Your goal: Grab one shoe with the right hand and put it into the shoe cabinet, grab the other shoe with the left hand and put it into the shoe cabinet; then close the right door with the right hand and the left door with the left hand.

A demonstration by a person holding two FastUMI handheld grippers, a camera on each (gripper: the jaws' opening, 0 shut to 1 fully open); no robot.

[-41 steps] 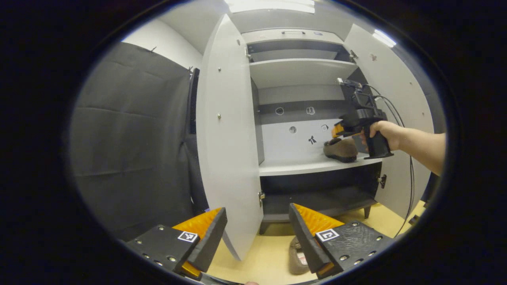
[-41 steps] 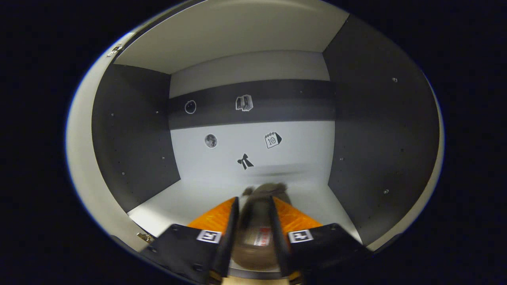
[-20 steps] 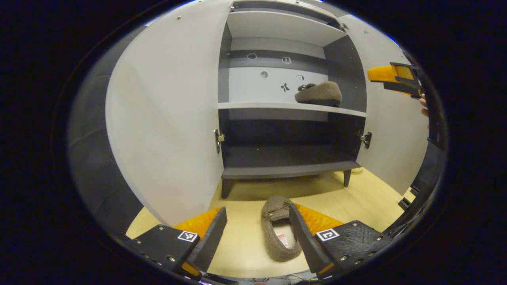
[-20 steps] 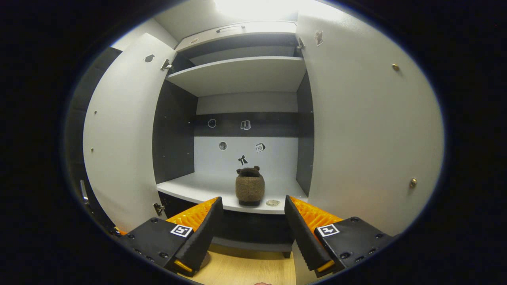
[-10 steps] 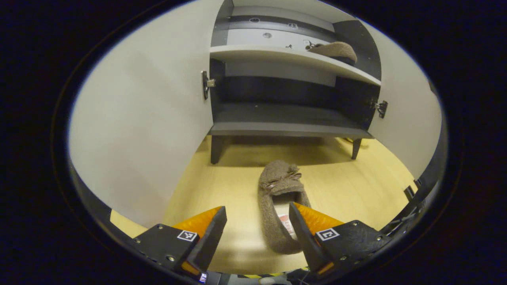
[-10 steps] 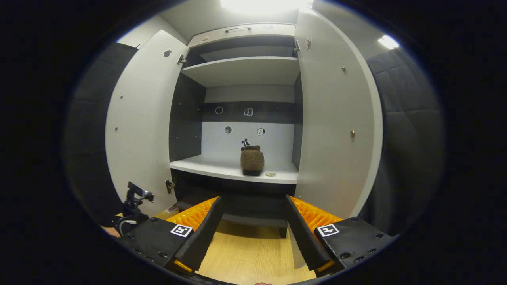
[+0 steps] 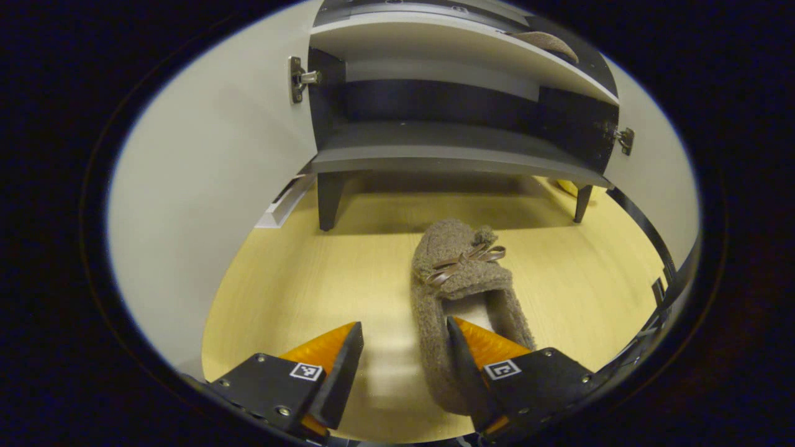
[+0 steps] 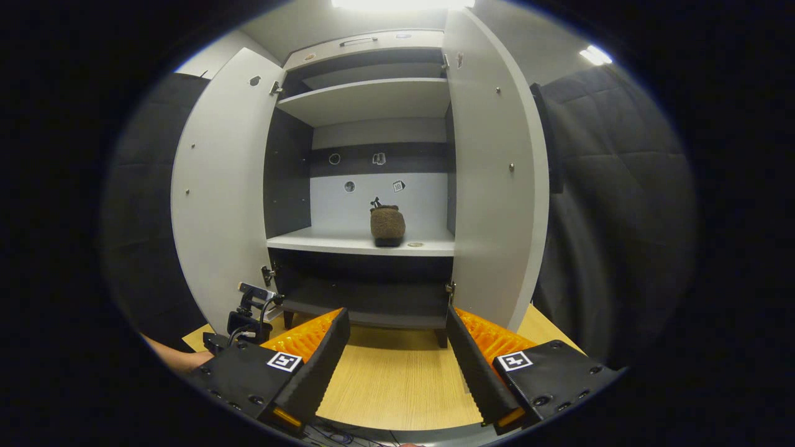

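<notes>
Brown fuzzy shoe [image 7: 463,292] with a ribbon bow lying on the wood floor [image 7: 323,273] in front of the cabinet [image 7: 459,155], toe toward the cabinet, at about 5 o'clock in the left gripper view. Left hand-held gripper [image 7: 400,363] low over its heel end, jaws apart: one finger [image 7: 463,366] down in or over the shoe's opening, the other [image 7: 338,372] over bare floor at 7 o'clock of the shoe; actual contact impossible to tell. Left door [image 7: 205,186] swung open at 9 o'clock, right door [image 7: 652,180] open at 3 o'clock, dark bottom shelf [image 7: 453,149] at 12 o'clock.

Second shoe [image 8: 387,225] sitting on the white middle shelf [image 8: 348,242], heel toward the camera, near the shelf's right end, dead centre in the right gripper view. Right hand-held gripper [image 8: 397,360] well back from the cabinet above the floor, jaws wide apart and empty. Left gripper's body and a forearm [image 8: 180,359] at 8 o'clock of that view. Black cloth wall [image 8: 615,205] at 3 o'clock, beside the right door.
</notes>
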